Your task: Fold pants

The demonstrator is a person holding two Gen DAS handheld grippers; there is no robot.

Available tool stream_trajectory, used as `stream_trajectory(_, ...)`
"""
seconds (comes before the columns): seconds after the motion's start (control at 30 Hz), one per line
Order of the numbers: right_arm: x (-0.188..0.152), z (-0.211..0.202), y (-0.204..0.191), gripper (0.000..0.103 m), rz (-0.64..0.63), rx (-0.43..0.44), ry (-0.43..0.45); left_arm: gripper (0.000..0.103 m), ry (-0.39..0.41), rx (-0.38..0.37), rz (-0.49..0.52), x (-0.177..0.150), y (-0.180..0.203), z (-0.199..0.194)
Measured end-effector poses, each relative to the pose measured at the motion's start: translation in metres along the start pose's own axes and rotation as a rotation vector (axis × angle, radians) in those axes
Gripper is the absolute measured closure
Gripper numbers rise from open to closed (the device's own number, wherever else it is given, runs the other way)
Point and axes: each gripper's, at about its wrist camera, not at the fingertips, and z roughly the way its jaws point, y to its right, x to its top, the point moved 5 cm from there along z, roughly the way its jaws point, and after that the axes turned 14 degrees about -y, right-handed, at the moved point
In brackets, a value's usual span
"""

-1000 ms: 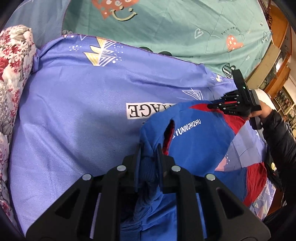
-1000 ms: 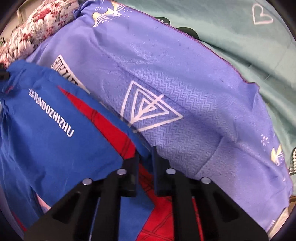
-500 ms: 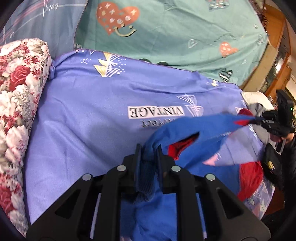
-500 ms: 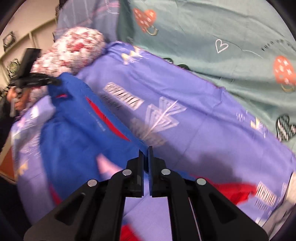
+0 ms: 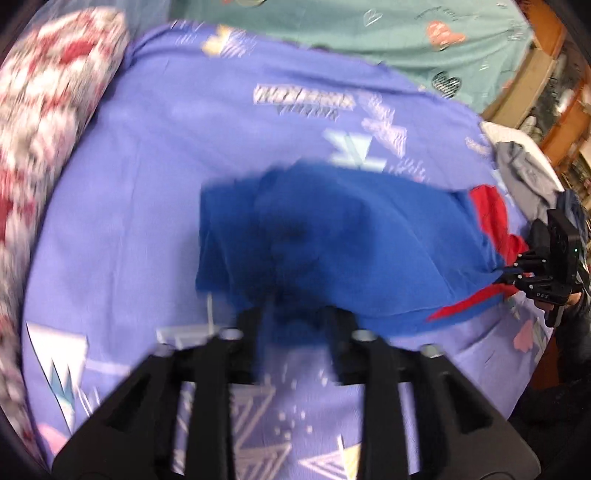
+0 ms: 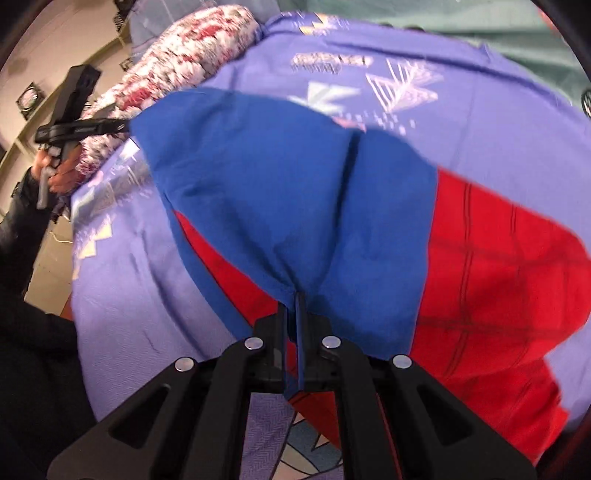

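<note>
The pants (image 5: 343,243) are blue with red panels and hang stretched in the air between both grippers above the purple bedspread (image 5: 155,177). My left gripper (image 5: 295,317) is shut on one end of the blue cloth; this view is blurred. My right gripper (image 6: 293,306) is shut on a blue edge of the pants (image 6: 280,192), with a red panel (image 6: 509,280) spreading to the right. The right gripper also shows in the left wrist view (image 5: 517,271) at the far right, and the left gripper shows in the right wrist view (image 6: 118,127) at the upper left.
A floral red and white pillow (image 5: 48,110) lies along the bed's left side. A teal sheet with hearts (image 5: 369,33) covers the far part. A grey and white heap of clothes (image 5: 524,173) sits at the right edge, by wooden furniture (image 5: 532,74).
Both grippers have pulled apart and back, lifting the pants and stretching them out flat over the bedspread. The left wrist view has become blurred from fast motion.
</note>
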Motion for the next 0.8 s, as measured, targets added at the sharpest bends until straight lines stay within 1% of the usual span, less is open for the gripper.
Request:
stream_trajectory(0.07,-0.002,0.003,-0.002,0.092,-0.001,-0.048,-0.010,0.044,-0.009,-0.011,-0.046,-0.010,-0.004,0.004)
stream_trajectory(0.1,-0.002,0.002,-0.004,0.084,0.000,-0.067,-0.006,0.039,-0.004,-0.020,-0.065,-0.013,-0.005,0.003)
stream_trajectory(0.13,-0.002,0.002,-0.007,0.082,0.002,-0.083,-0.006,0.033,0.007,-0.031,-0.088,-0.016,-0.005,0.000)
stream_trajectory(0.17,-0.002,0.002,-0.010,0.078,0.001,-0.095,-0.004,0.028,0.013,-0.038,-0.105,-0.019,-0.005,-0.002)
stream_trajectory(0.2,-0.003,0.001,-0.011,0.073,0.002,-0.096,0.003,0.025,0.014,-0.044,-0.118,-0.020,-0.004,-0.003)
stream_trajectory(0.23,-0.004,-0.001,-0.012,0.072,0.010,-0.094,0.015,0.021,0.011,-0.054,-0.139,-0.022,-0.004,-0.005)
stream_trajectory(0.3,-0.006,-0.007,-0.009,0.071,0.039,-0.083,0.045,0.021,-0.005,-0.072,-0.167,-0.022,-0.002,-0.004)
stream_trajectory(0.33,-0.006,-0.012,-0.006,0.071,0.063,-0.077,0.068,0.021,-0.018,-0.095,-0.190,-0.021,-0.002,-0.004)
stream_trajectory(0.37,-0.007,-0.020,-0.002,0.070,0.093,-0.072,0.100,0.021,-0.031,-0.129,-0.220,-0.019,-0.001,-0.003)
stream_trajectory(0.4,-0.009,-0.027,0.002,0.064,0.122,-0.069,0.126,0.021,-0.037,-0.148,-0.237,-0.018,-0.001,-0.002)
stream_trajectory(0.47,-0.012,-0.039,0.010,0.057,0.183,-0.068,0.178,0.021,-0.062,-0.213,-0.294,-0.015,0.001,0.001)
stream_trajectory(0.5,-0.012,-0.043,0.012,0.057,0.203,-0.066,0.194,0.021,-0.068,-0.234,-0.311,-0.014,0.003,0.002)
stream_trajectory(0.57,-0.017,-0.052,0.020,0.057,0.244,-0.061,0.235,0.021,-0.100,-0.300,-0.374,-0.012,0.004,0.007)
stream_trajectory(0.6,-0.019,-0.057,0.024,0.056,0.271,-0.083,0.264,0.021,-0.120,-0.342,-0.436,-0.011,0.001,0.010)
stream_trajectory(0.63,-0.020,-0.059,0.026,0.055,0.293,-0.112,0.283,0.021,-0.118,-0.367,-0.478,-0.010,-0.001,0.012)
stream_trajectory(0.67,-0.022,-0.061,0.030,0.052,0.322,-0.146,0.299,0.021,-0.109,-0.388,-0.519,-0.009,-0.005,0.012)
stream_trajectory(0.7,-0.024,-0.060,0.032,0.051,0.340,-0.154,0.301,0.021,-0.094,-0.394,-0.558,-0.007,-0.009,0.012)
stream_trajectory(0.8,-0.029,-0.055,0.036,0.051,0.359,-0.155,0.300,0.021,-0.069,-0.388,-0.608,0.000,-0.013,0.014)
